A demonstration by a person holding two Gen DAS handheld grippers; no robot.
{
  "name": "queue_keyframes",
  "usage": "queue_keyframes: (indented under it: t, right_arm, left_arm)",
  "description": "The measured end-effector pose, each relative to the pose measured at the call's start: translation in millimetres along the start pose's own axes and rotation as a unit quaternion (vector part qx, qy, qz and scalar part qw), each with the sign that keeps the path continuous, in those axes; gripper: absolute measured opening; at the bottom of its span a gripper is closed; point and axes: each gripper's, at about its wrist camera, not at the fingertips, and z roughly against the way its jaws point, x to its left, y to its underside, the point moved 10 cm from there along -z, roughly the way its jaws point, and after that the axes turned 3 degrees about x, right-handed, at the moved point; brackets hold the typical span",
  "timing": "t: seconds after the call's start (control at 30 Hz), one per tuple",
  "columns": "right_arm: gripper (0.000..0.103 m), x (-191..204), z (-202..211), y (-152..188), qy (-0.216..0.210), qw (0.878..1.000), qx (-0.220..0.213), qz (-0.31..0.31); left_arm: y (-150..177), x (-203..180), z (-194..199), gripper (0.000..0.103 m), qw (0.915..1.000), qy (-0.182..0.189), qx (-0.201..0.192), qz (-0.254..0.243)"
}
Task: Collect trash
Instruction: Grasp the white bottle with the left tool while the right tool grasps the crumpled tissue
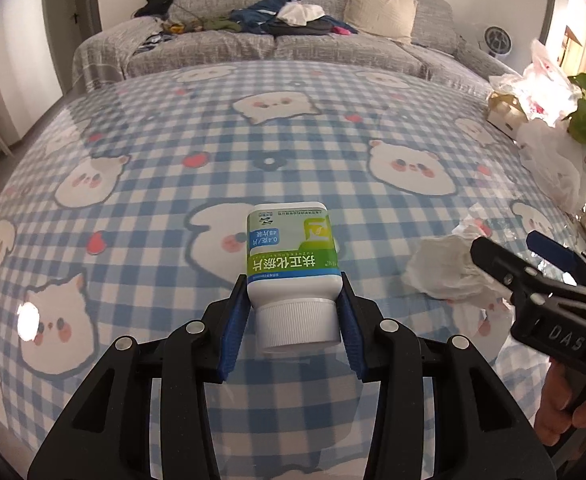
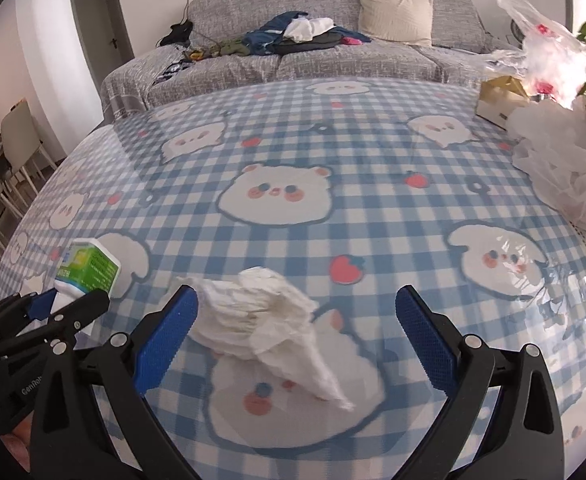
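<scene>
Tablecloth first: the blue-and-white checked cloth printed with bears [image 1: 277, 152], under a glossy clear cover, carries everything, and all places below are told from it. At its far right corner, translucent plastic bags [image 2: 549, 52] sit heaped, probably where the trash goes.

Lying on its side near the cloth's near edge is the white plastic pill bottle with a green label [image 1: 293, 252]. It looks rigid, light and smooth, so the ribbed cap and shoulder offer the surest hold. The left gripper [image 1: 293, 320] has closed on exactly that part, pads pressed to both sides.

To the bottle's right lies the crumpled white paper tissue [image 2: 265, 320], soft, nearly weightless, best pinched across its bulk. The right gripper [image 2: 297, 336] gapes wide around it, left pad touching, right pad well clear.
</scene>
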Motion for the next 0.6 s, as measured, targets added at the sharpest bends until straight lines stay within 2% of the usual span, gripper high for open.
queue_keyframes:
  t: [0.17, 0.23, 0.43, 0.6]
  right_arm:
    - [0.095, 17, -10, 6, 0.002, 1.000, 0.014, 0.011]
    - [0.089, 22, -14, 7, 0.002, 1.000, 0.017, 0.016]
    - [0.063, 29, -22, 12, 0.014, 0.999, 0.030, 0.031]
    - [0.035, 26, -21, 11, 0.021, 0.999, 0.029, 0.032]
  left_arm:
    - [4, 11, 2, 0.041, 1.0000, -0.004, 0.002, 0.005]
    - [5, 15, 2, 0.041, 1.0000, -0.003, 0.003, 0.007]
    - [6, 18, 1, 0.042, 0.9999, -0.004, 0.006, 0.009]
    - [9, 17, 0, 0.041, 0.9999, -0.003, 0.010, 0.009]
